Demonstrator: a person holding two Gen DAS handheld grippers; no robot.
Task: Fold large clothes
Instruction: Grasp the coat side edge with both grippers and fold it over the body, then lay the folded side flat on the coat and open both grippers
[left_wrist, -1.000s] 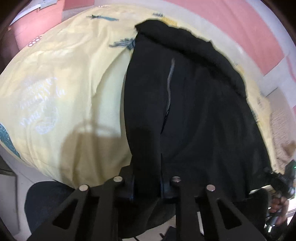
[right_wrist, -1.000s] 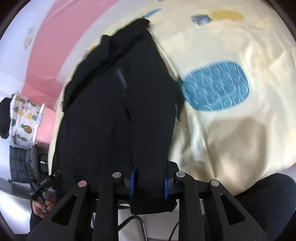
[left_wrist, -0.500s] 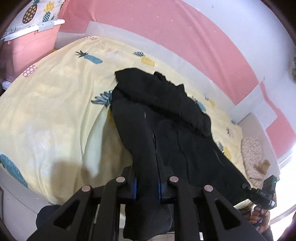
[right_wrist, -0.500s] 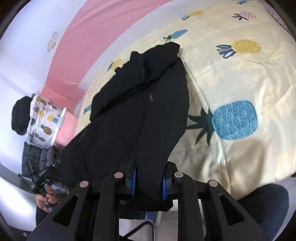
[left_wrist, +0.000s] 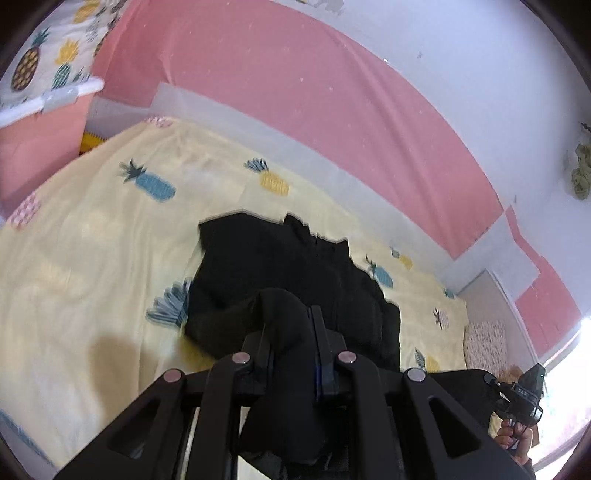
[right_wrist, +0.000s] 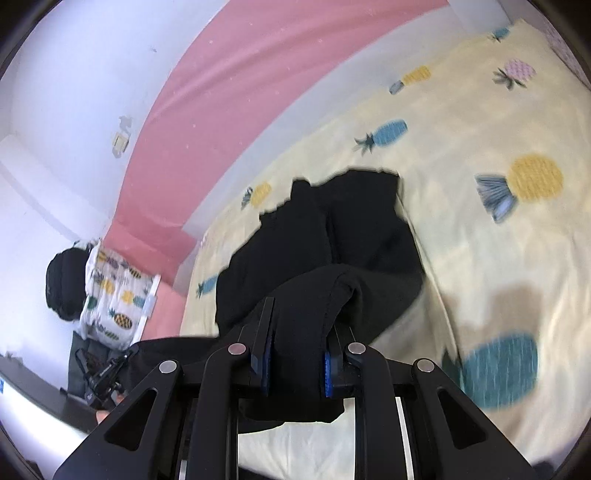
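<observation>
**Pinching both edges of the black garment**

Gripping with the left gripper (left_wrist: 291, 332), we have its jaws pressed tight on a fold of the black garment (left_wrist: 295, 266) — the rest spreads ahead of the claw across the pineapple-print bedsheet (left_wrist: 92, 258). Our right gripper (right_wrist: 301, 328) likewise pinches a thick fold between its blue pads (right_wrist: 265, 360), the cloth running forward onto the sheet.
</observation>
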